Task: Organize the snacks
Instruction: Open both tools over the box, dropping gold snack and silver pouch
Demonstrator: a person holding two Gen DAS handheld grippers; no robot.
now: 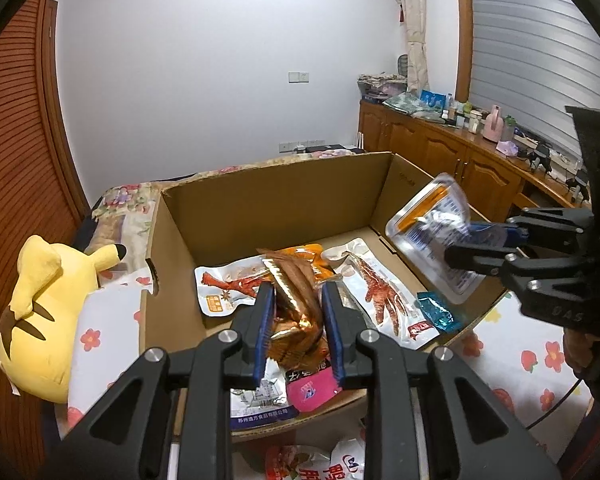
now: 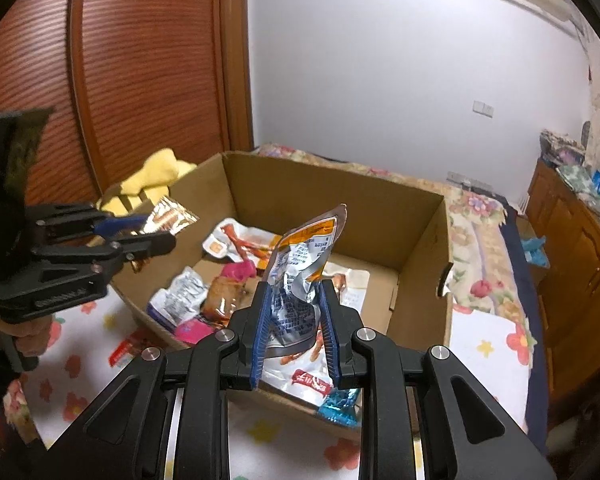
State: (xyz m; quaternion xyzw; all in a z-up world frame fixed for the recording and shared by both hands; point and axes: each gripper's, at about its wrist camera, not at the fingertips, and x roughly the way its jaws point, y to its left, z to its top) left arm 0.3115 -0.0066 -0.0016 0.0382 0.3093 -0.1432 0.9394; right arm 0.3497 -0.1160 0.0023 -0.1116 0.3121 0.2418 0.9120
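An open cardboard box [image 1: 280, 200] [image 2: 320, 188] stands on a flowered bedspread and holds several snack packets: two clear ones with red chicken feet [image 1: 228, 284] [image 1: 380, 292], a pink one [image 1: 310, 390] and a small blue one [image 1: 438, 312]. My left gripper [image 1: 296, 292] [image 2: 156, 232] is shut on a gold-brown foil packet [image 1: 292, 280] [image 2: 172, 216], held over the box's left side. My right gripper [image 2: 294, 286] [image 1: 460, 244] is shut on a crumpled silver packet with an orange stripe [image 2: 304, 256] [image 1: 428, 216], held above the box's right wall.
A yellow plush toy [image 1: 48, 288] lies left of the box. The flowered bedspread [image 1: 520, 352] runs around the box, with another snack packet [image 1: 320, 464] just in front of it. Wooden cabinets [image 1: 440, 148] with clutter on top line the right wall.
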